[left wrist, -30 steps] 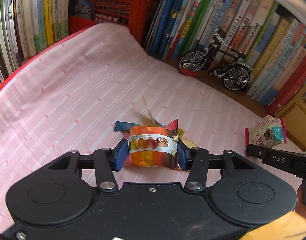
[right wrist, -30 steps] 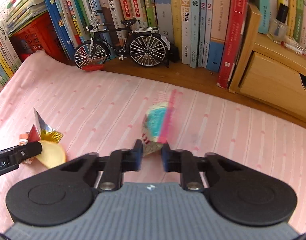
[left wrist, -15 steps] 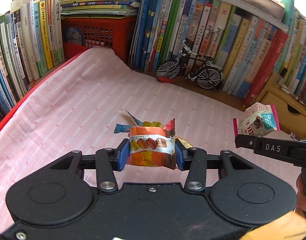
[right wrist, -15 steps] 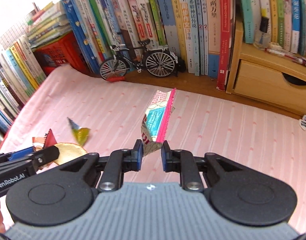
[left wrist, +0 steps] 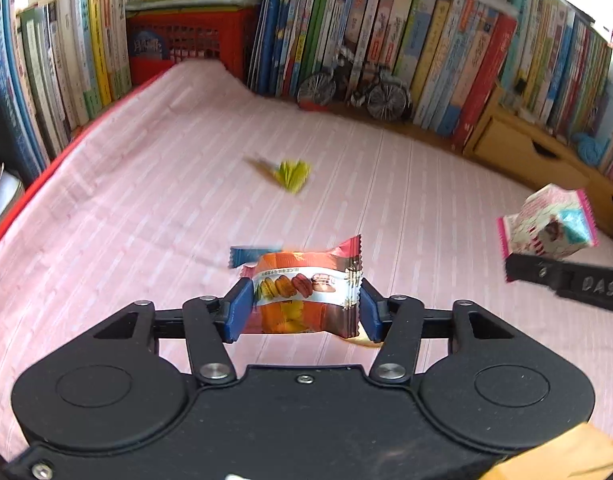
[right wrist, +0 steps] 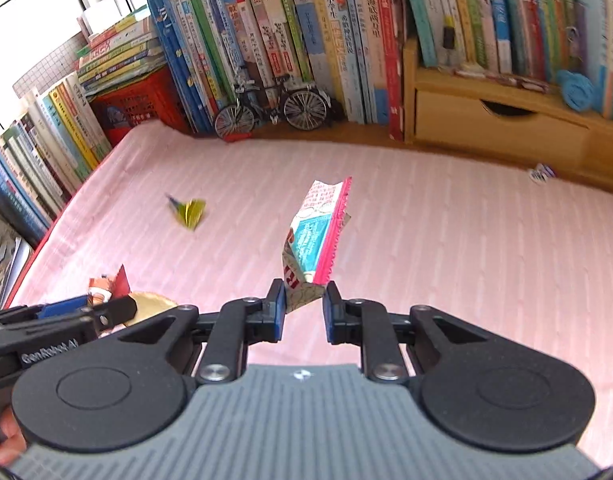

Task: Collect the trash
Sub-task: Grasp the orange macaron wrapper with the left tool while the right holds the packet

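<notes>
My left gripper (left wrist: 304, 308) is shut on an orange snack packet (left wrist: 302, 296) printed with macarons, held above the pink cloth (left wrist: 146, 208). A blue wrapper end (left wrist: 252, 254) shows just behind the packet. My right gripper (right wrist: 303, 310) is shut on the lower corner of a white, teal and pink wrapper (right wrist: 316, 236) that stands up from its pads. That same wrapper (left wrist: 550, 222) appears at the right of the left wrist view. A crumpled yellow-green wrapper (left wrist: 292, 172) lies on the cloth, also visible as the yellow-green wrapper (right wrist: 190, 212) left of the right gripper.
Rows of books (right wrist: 306, 40) wall the back and left. A model bicycle (right wrist: 274, 106) and a red crate (right wrist: 142, 100) stand at the back. A wooden drawer unit (right wrist: 506, 128) sits back right, with a small white scrap (right wrist: 540, 172) near it. A yellow disc (right wrist: 154, 306) lies by the left gripper.
Both grippers have risen and pulled back from the cloth with their wrappers. The yellow-green wrapper now lies apart, farther out on the cloth.
</notes>
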